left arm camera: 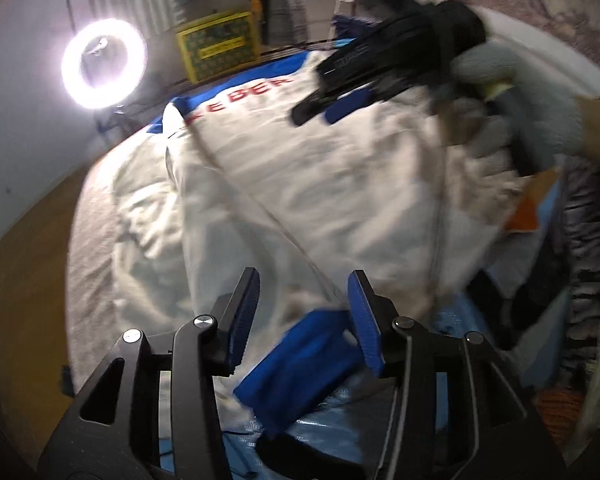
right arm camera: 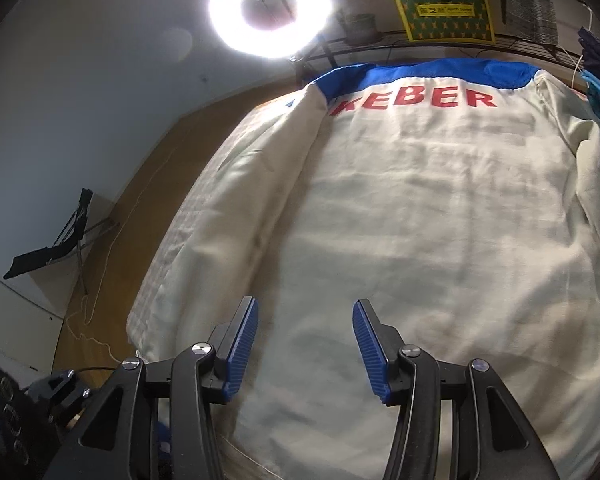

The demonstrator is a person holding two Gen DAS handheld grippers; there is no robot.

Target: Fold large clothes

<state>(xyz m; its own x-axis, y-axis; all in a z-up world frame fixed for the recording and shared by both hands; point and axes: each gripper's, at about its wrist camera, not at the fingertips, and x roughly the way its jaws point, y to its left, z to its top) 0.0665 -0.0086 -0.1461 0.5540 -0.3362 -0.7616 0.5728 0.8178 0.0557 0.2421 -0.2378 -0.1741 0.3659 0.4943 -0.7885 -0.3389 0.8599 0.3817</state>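
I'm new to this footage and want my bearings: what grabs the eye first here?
The glaring white ring light at the far end of the bed dominates. Below it spreads a big cream jacket with blue collar trim and red KEBER lettering near the collar. Both the left gripper and right gripper are open above the fabric.

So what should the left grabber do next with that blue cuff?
Probably close. The left gripper has its jaws open, and the blue cuff of the white jacket seems to lie just between them. Pinching it would likely let the sleeve be folded across the back. The right gripper hovers open over the jacket.
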